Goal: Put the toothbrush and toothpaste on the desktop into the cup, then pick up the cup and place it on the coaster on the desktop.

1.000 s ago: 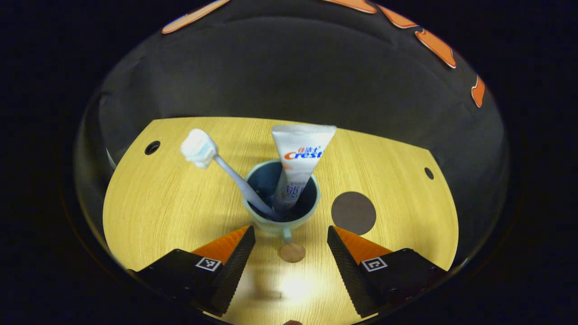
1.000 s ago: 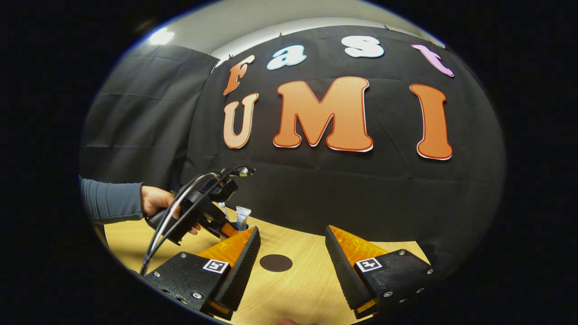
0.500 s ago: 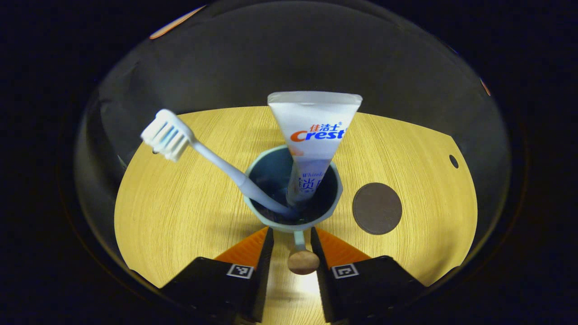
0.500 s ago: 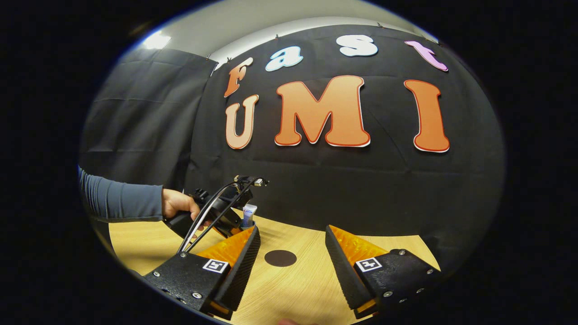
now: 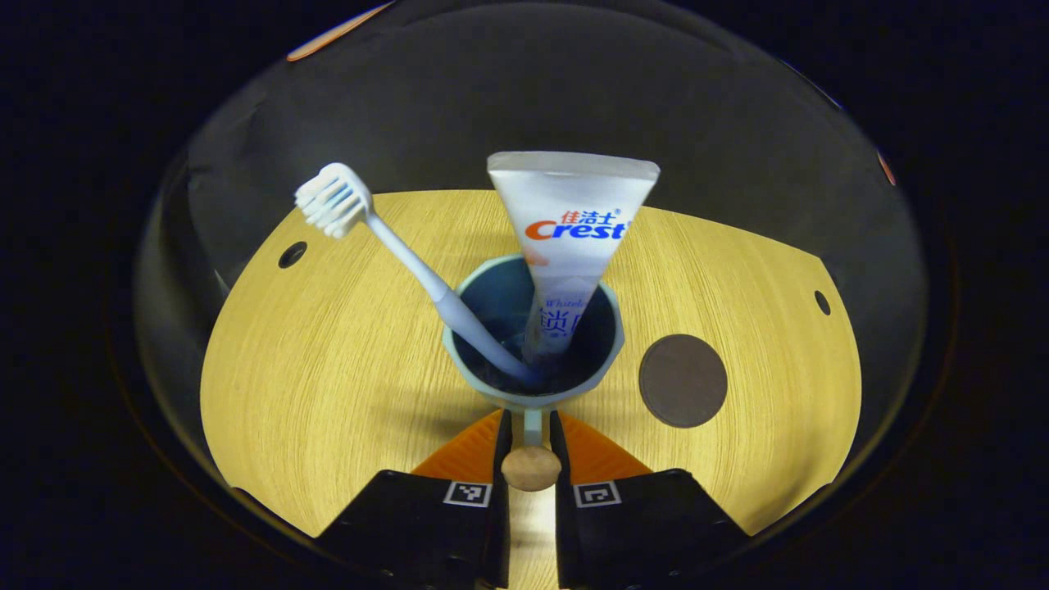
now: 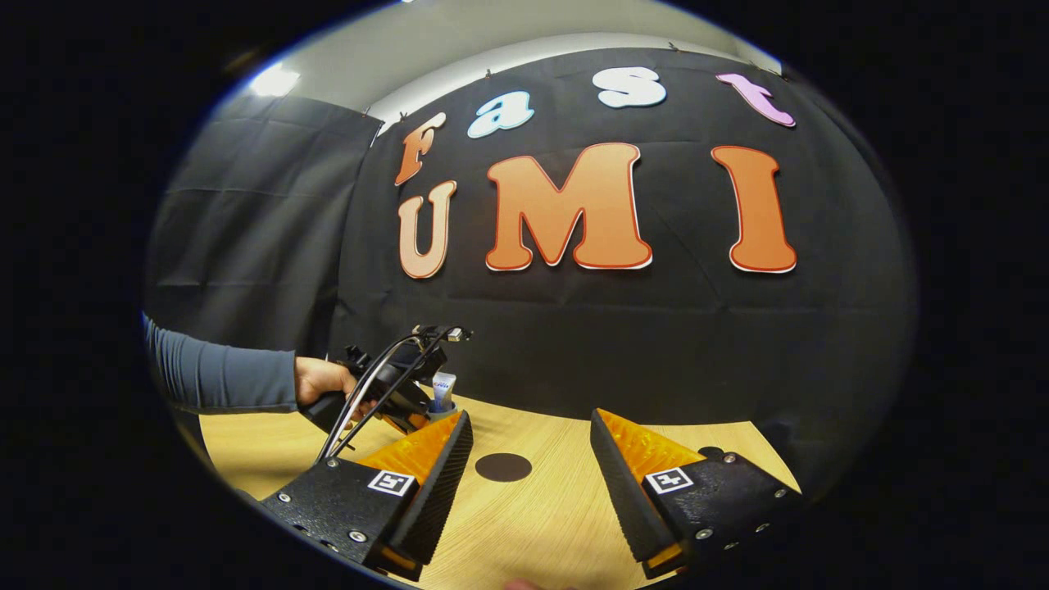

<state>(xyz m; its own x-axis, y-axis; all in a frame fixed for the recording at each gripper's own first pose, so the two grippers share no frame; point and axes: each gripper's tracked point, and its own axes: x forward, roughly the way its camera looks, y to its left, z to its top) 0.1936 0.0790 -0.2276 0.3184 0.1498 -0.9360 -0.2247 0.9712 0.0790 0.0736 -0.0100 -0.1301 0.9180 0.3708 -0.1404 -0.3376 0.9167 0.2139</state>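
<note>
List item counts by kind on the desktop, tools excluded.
Toothbrush: 1
Toothpaste tube: 1
Cup: 1
Coaster: 1
Total: 4

Cup (image 5: 610,340): pale teal outside, dark blue inside, upright on table (image 5: 328,385), thin handle with round wooden knob toward camera. Toothbrush (image 5: 385,254): light blue, handle in cup, white-bristled head leaning out up-left. Toothpaste (image 5: 574,221): white tube, cap end down in cup, flat crimped end up. Coaster (image 5: 683,380): dark brown disc, flat on table just right of cup, apart from it.
</note>
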